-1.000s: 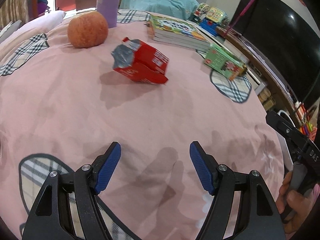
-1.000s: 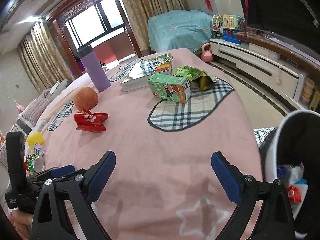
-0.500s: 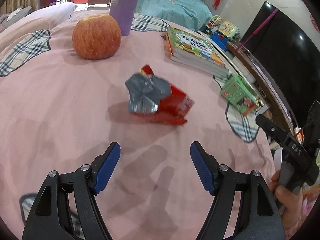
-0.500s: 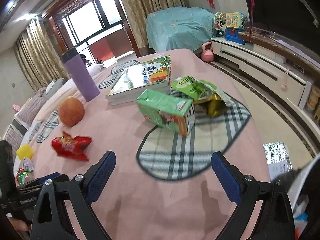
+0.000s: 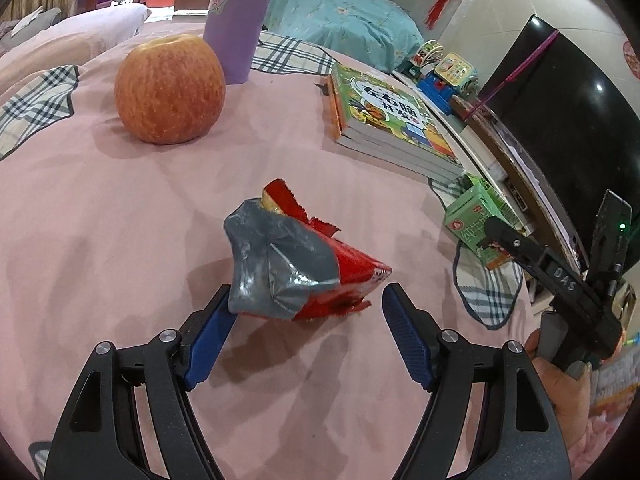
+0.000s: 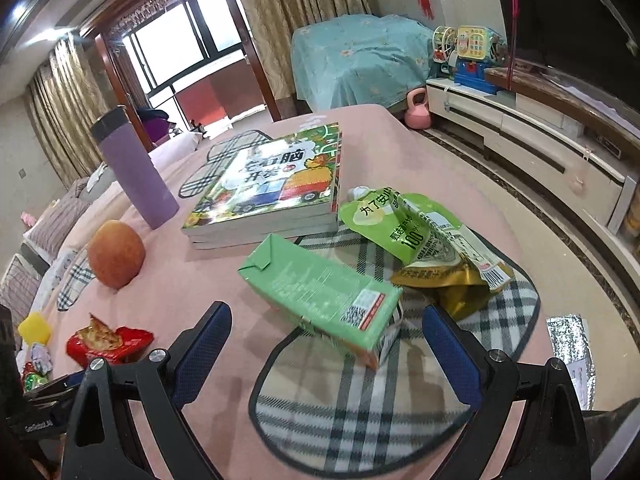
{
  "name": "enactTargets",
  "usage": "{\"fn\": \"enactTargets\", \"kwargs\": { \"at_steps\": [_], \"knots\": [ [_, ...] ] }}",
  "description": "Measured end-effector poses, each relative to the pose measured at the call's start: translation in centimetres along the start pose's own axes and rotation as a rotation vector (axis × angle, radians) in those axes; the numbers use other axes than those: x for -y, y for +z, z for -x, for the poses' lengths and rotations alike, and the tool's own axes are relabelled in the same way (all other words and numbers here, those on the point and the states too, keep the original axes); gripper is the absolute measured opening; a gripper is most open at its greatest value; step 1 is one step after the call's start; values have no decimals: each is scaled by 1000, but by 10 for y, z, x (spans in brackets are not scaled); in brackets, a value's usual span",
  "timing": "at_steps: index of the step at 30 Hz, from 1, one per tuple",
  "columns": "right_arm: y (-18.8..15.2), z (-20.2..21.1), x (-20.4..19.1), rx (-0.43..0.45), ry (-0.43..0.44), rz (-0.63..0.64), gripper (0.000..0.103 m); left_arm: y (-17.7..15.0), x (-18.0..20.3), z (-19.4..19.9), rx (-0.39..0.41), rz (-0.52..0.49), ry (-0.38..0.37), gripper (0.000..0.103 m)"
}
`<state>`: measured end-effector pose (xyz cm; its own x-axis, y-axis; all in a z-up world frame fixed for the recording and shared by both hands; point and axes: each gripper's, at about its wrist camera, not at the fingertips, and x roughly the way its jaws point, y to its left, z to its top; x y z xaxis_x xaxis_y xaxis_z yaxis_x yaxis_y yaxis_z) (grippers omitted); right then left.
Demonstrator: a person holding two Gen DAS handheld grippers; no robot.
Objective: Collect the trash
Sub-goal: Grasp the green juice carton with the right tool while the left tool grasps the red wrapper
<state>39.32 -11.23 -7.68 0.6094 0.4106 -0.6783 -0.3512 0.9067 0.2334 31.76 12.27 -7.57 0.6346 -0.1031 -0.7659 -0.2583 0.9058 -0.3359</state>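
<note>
A crumpled red snack wrapper [image 5: 296, 268] with its silver inside showing lies on the pink tablecloth [image 5: 100, 240]. My left gripper [image 5: 308, 320] is open, its blue fingertips on either side of the wrapper's near end; the left pad is at the wrapper's edge. In the right wrist view a green drink carton [image 6: 320, 292] lies on its side on a plaid patch. My right gripper [image 6: 326, 344] is open, with the carton's near end between its fingertips and untouched. Behind the carton lie a crumpled green pouch [image 6: 416, 228] and a gold wrapper [image 6: 448, 288]. The red wrapper [image 6: 108, 344] also shows at lower left.
An apple [image 5: 170, 88], a purple bottle [image 5: 236, 20] and a stack of books [image 5: 384, 120] stand further back. A hand [image 5: 560, 372] holds the other gripper's handle at the right. The table's rounded edge drops to the floor on the right, before a white TV cabinet [image 6: 540, 136].
Both grippers moved forward over the table. The left one came up to the red wrapper, now between its fingers. The right one reached the green carton, and the bin left its view.
</note>
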Motion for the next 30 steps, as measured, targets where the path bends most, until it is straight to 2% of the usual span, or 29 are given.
{"fn": "enactTargets", "kwargs": {
  "at_steps": [1,2,3,4,5,6,8,14,16,18,23,27,30],
  "knots": [
    [-1,-1,0,0,-3,0,94,0,0,0,4,-3,1,76],
    [-2,-3,0,-2,-13,3,84,1,1,-1,6,-9,3,76],
    [-2,-4,0,-6,-17,5,68,1,1,-1,10,-15,4,73],
    [-3,-4,0,-11,-25,6,60,0,2,0,14,-20,3,69],
    [-3,-3,0,-13,-31,7,42,0,3,-1,11,-26,0,59],
    [-4,-2,-1,-12,-37,8,38,-1,3,-1,7,-32,0,54],
    [-8,4,-2,-4,-34,10,38,-1,5,-2,2,-45,1,41],
    [-24,26,-13,-5,9,47,37,-9,11,9,6,-92,-15,34],
    [-34,37,-19,-8,11,64,37,-14,12,17,5,-113,-31,25],
    [-43,46,-25,-11,4,76,37,-21,13,25,-9,-131,-58,19],
    [-74,67,-26,-38,8,55,37,-45,16,39,-50,-204,-86,17],
    [-92,78,-27,-55,13,45,38,-59,6,43,-78,-196,-80,18],
    [-102,83,-31,-77,46,45,42,-67,-4,46,-89,-168,-62,26]
  ]
}}
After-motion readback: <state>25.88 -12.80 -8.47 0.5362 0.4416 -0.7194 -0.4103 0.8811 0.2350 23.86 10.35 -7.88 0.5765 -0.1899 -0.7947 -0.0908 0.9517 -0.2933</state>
